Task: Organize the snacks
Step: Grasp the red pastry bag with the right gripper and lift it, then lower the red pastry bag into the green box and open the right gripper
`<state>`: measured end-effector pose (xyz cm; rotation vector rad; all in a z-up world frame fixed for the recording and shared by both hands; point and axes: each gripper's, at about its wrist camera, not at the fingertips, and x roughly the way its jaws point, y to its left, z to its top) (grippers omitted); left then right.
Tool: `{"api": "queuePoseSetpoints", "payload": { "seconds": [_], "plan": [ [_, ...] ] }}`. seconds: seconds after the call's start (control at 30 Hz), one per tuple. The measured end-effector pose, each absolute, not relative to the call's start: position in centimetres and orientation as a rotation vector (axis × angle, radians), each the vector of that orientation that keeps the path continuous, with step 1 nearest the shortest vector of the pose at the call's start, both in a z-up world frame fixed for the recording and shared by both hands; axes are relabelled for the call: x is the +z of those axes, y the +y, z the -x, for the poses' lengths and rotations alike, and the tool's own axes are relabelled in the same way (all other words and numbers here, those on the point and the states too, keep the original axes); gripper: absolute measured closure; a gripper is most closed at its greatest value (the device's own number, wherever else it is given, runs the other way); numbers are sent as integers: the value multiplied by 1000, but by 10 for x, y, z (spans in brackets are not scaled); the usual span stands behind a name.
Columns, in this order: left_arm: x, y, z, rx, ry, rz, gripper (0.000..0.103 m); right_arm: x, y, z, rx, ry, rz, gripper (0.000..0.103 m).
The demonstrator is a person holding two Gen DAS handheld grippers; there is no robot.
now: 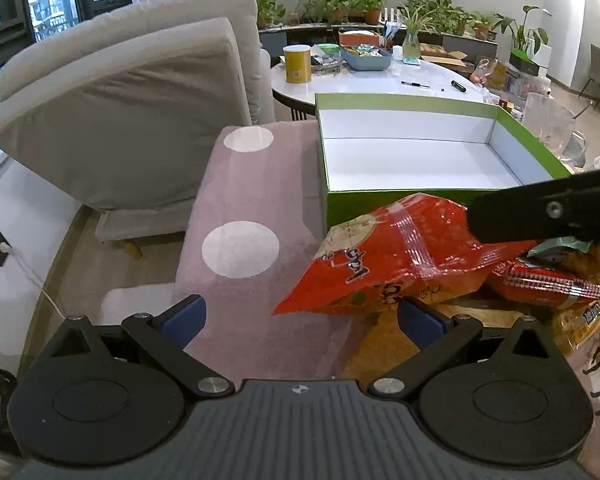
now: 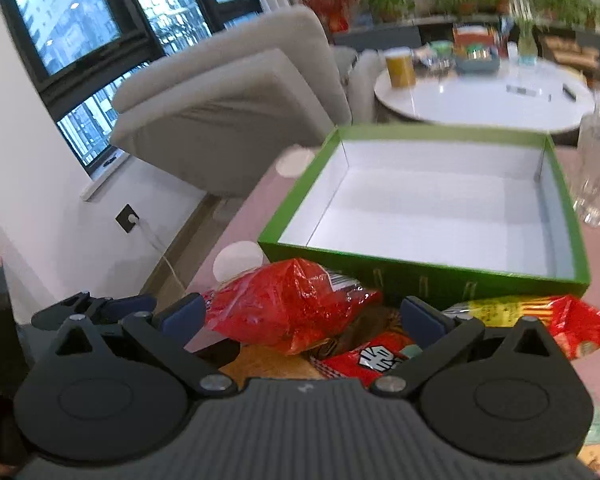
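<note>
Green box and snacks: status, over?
Left gripper open, empty. Right gripper open above the snack pile. Green box holds nothing. Red bag lies against its front wall.

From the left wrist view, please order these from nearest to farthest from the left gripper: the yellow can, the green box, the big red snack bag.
1. The big red snack bag, just ahead of the left gripper, toward its right side.
2. The green box, behind the bag, on the pink cloth.
3. The yellow can, far back on the white round table.
</note>
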<state>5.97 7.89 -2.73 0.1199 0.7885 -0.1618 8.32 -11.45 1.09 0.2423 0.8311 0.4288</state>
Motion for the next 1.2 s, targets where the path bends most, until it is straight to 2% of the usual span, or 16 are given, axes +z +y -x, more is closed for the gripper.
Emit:
{"api": "queuePoseSetpoints", "payload": {
  "seconds": [0.27,0.53,0.63,0.7,0.83,1.2],
  "plan": [
    [-36,76,-73,-234,820,-123,0,-1,-106,-102,445,935,-267,0],
    [-47,69,-84,-317,842,-121,1,-8,-93,-111,459,962,-216,0],
    [-48,63,-85,-377,841,-114,10,-13,-92,-115,499,994,-247,0],
    [-47,58,-83,-428,848,-110,23,-13,-94,-116,551,1016,-270,0],
    [-38,49,-72,-441,793,-166,24,3,-94,-102,555,931,-221,10],
    [2,35,-42,-483,726,-180,25,31,-105,-81,554,815,-241,11]
  ]
}}
